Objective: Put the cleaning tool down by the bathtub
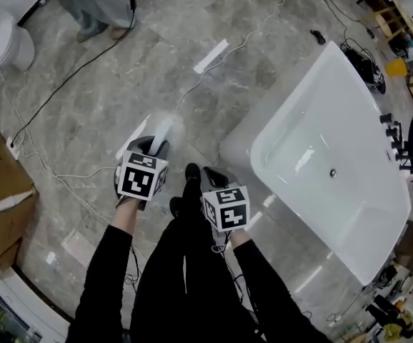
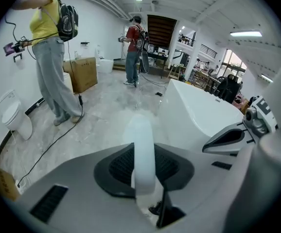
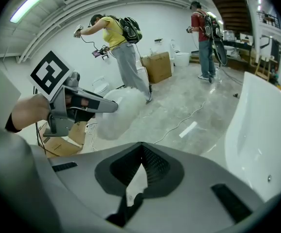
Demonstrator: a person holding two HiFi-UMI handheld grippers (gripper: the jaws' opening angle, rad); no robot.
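With the left gripper clamped on the fluffy white long-handled cleaning tool above the grey marble floor, off the white bathtub's near corner, and the right gripper pinched together empty, a release here may drop it wide.

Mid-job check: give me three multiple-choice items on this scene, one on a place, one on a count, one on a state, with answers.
1. The bathtub lies:
A) at the person's right
B) at the person's left
C) behind the person

2. Other people standing in the left gripper view:
A) none
B) two
C) four

3. The left gripper is:
A) open and empty
B) shut on the cleaning tool
C) resting inside the tub

Answers:
1. A, it fills the head view's right side.
2. B, a person in yellow and a person in red.
3. B, its jaws clamp the handle.
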